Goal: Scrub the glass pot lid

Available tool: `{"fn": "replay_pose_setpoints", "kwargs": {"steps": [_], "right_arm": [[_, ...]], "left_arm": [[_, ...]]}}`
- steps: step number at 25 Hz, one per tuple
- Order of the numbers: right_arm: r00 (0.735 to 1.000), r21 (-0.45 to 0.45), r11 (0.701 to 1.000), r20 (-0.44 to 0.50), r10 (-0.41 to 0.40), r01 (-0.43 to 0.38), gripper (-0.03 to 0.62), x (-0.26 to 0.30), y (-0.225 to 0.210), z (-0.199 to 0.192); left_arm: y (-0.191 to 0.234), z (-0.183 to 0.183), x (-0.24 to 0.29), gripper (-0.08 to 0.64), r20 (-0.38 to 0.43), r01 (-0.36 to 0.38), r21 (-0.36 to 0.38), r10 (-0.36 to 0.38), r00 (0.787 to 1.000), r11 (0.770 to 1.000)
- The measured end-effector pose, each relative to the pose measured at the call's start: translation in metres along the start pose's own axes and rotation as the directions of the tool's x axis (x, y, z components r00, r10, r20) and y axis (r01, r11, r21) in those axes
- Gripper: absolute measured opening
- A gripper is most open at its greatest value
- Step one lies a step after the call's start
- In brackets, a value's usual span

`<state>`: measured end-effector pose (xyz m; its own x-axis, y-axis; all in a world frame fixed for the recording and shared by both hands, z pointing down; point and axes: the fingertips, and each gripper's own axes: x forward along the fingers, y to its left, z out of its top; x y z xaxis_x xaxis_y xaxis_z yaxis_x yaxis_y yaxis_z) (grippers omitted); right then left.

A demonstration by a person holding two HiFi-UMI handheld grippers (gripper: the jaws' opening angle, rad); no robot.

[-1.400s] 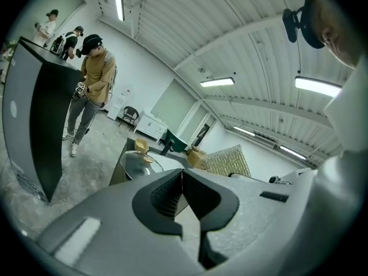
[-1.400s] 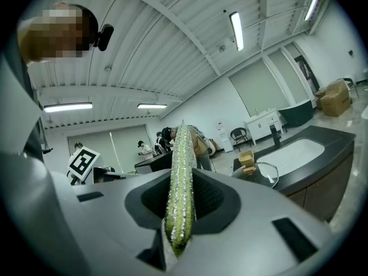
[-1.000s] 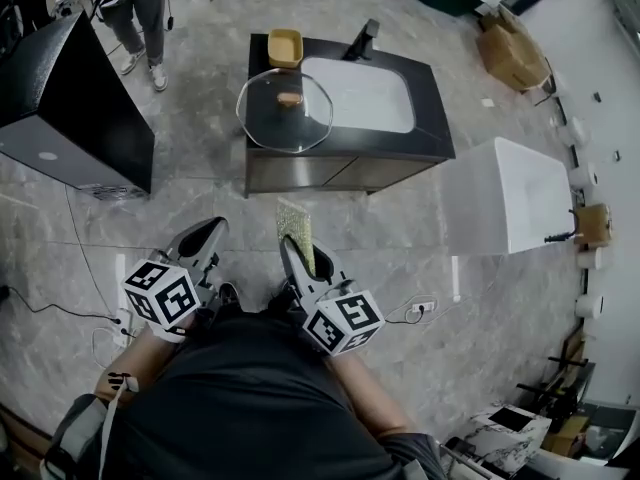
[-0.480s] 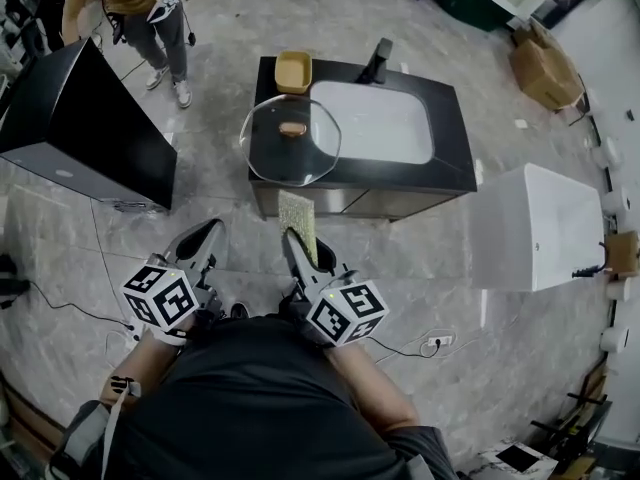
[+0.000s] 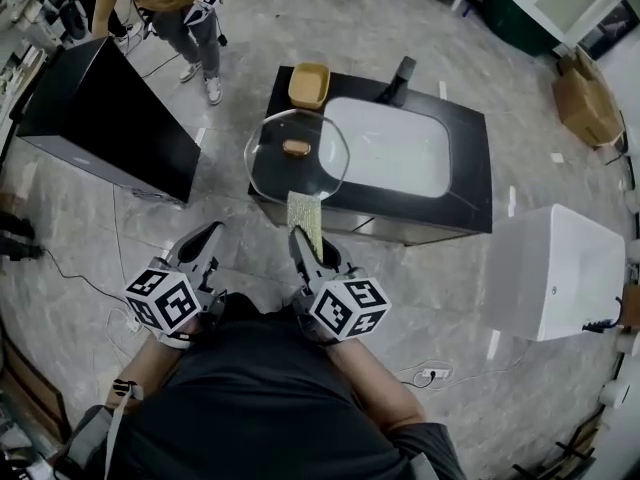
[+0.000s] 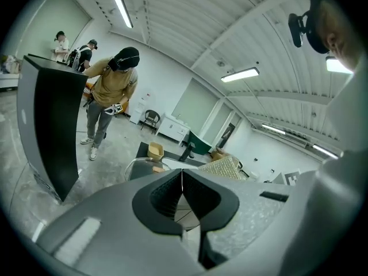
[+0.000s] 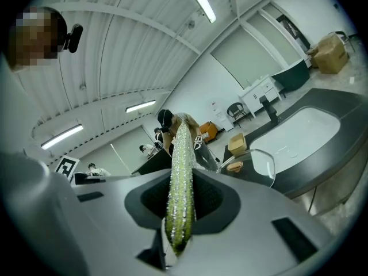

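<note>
The glass pot lid (image 5: 297,155), round with a tan knob, lies flat on the left end of the black counter (image 5: 470,203); it shows too in the right gripper view, lid (image 7: 260,164), and small in the left gripper view, lid (image 6: 140,164). My right gripper (image 5: 301,240) is shut on a yellow-green scrub sponge (image 5: 304,220) that stands on edge between the jaws, sponge (image 7: 180,183). It hovers just short of the counter's front edge, near the lid. My left gripper (image 5: 203,238) hangs to the left over the floor, jaws closed with nothing between them.
A white sink basin (image 5: 390,147) fills the counter's middle, with a dark faucet (image 5: 400,76) behind and a tan tray (image 5: 308,84) at the back left. A tall black cabinet (image 5: 95,108) stands left, a white box (image 5: 558,270) right. A person (image 5: 180,3) stands beyond.
The view has drawn closer to the counter: lid and sink now sit lower and nearer. My right gripper with the sponge has come up to the counter's front edge.
</note>
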<state>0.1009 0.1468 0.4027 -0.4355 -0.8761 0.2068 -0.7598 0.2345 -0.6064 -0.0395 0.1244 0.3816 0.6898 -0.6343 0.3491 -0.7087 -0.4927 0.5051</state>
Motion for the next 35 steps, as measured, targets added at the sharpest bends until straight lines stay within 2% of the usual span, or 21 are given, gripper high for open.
{"fn": "replay_pose_setpoints", "kwargs": {"steps": [5, 8, 12, 17, 20, 23, 26, 29, 32, 35], "right_arm": [[0.999, 0.041, 0.999, -0.030, 0.018, -0.016, 0.055, 0.013, -0.013, 0.004], [1.000, 0.054, 0.999, -0.029, -0.002, 0.003, 0.055, 0.024, -0.024, 0.010], [0.998, 0.054, 0.997, -0.004, -0.060, 0.060, 0.055, 0.042, -0.042, 0.026], [0.987, 0.048, 0.987, 0.036, -0.158, 0.156, 0.055, 0.070, -0.061, 0.055], [0.972, 0.041, 0.974, 0.057, -0.226, 0.224, 0.055, 0.088, -0.077, 0.069], [0.948, 0.052, 0.949, 0.053, -0.313, 0.310, 0.055, 0.101, -0.103, 0.073], [0.929, 0.039, 0.929, 0.009, -0.369, 0.369, 0.055, 0.116, -0.129, 0.068], [0.924, 0.011, 0.925, -0.052, -0.378, 0.379, 0.055, 0.140, -0.148, 0.064], [0.933, -0.055, 0.937, -0.096, -0.348, 0.344, 0.055, 0.180, -0.161, 0.068], [0.944, -0.122, 0.951, -0.142, -0.298, 0.282, 0.055, 0.226, -0.173, 0.072]], "left_arm": [[0.005, 0.005, 0.011, 0.002, -0.006, -0.045, -0.020, 0.045, 0.999, 0.999], [0.014, 0.010, 0.023, 0.002, -0.015, -0.045, -0.036, 0.044, 0.999, 0.998], [0.024, 0.024, 0.051, 0.002, -0.021, 0.011, -0.032, -0.012, 1.000, 0.999], [0.046, 0.064, 0.091, 0.002, 0.003, 0.111, -0.052, -0.111, 0.994, 0.992], [0.064, 0.082, 0.109, 0.002, -0.003, 0.156, -0.056, -0.156, 0.988, 0.986], [0.091, 0.087, 0.122, 0.002, -0.031, 0.170, -0.087, -0.173, 0.984, 0.982], [0.121, 0.083, 0.133, 0.002, -0.066, 0.154, -0.109, -0.162, 0.985, 0.982], [0.143, 0.079, 0.139, 0.002, -0.083, 0.117, -0.099, -0.126, 0.989, 0.988], [0.159, 0.081, 0.136, 0.002, -0.068, 0.054, -0.075, -0.059, 0.996, 0.996], [0.171, 0.078, 0.132, 0.002, -0.050, -0.018, -0.098, 0.013, 0.999, 0.995]]}}
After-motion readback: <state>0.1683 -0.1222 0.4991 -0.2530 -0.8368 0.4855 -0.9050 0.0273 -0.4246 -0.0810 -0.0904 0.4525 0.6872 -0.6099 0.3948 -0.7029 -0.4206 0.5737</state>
